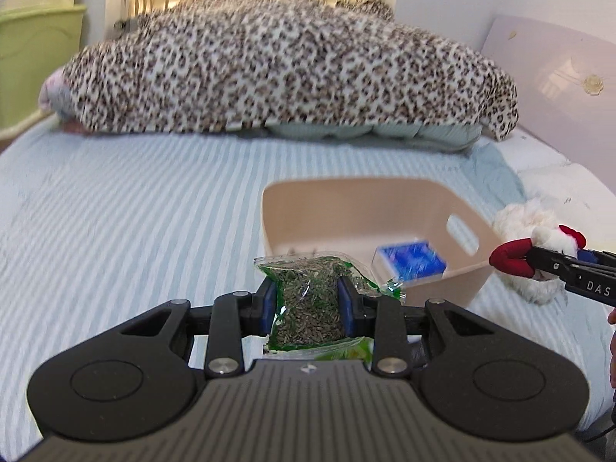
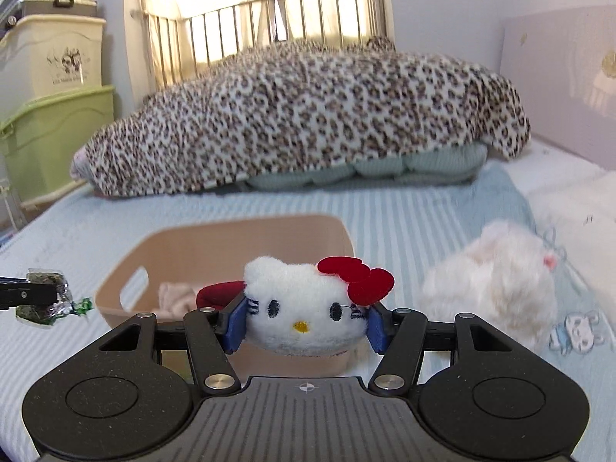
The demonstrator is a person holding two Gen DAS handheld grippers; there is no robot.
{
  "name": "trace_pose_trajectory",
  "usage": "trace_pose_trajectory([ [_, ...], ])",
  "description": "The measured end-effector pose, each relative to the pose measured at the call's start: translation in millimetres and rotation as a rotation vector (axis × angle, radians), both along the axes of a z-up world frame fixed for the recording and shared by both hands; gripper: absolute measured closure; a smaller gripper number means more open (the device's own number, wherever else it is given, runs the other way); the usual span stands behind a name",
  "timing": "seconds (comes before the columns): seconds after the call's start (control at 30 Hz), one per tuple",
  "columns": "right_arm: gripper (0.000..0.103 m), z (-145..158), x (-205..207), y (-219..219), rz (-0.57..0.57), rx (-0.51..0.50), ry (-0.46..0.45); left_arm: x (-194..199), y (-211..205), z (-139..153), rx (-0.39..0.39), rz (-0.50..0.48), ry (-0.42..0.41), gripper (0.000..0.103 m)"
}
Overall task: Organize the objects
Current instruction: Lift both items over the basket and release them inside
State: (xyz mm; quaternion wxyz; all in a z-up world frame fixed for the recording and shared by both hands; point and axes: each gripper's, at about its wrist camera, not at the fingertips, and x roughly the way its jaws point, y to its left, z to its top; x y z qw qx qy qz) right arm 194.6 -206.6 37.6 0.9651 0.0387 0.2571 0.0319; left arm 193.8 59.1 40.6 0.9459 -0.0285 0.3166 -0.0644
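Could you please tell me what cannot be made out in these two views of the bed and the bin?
- Beige bin floor, left wrist view: partly hidden by the seed bag in the left gripper.
- Blue box print: blurred.
- Bin contents, right wrist view: blocked by the Hello Kitty plush in the right gripper.
- White fluffy toy: blurred, shape unclear.

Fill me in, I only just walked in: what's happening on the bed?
A person is tidying with two tools. The left hand-held gripper is shut on a clear bag of green dried bits; the right hand-held gripper clamps a white cat plush with a red bow. Both hover by a beige bin already holding a blue box.
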Motion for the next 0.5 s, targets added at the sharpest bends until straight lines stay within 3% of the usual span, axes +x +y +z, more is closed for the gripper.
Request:
trace_pose_trajectory([
  [0.27, 0.046, 19.5, 34.0, 17.7, -0.001, -0.021, -0.038, 37.6, -25.0, 14.3, 0.031, -0.032, -0.078, 0.068],
  [0.5, 0.046, 18.1, 62.1, 40.7, -0.037, -0.054, -0.040, 71.3, -53.0, -8.8, 0.111, -0.026, -0.077, 0.068],
])
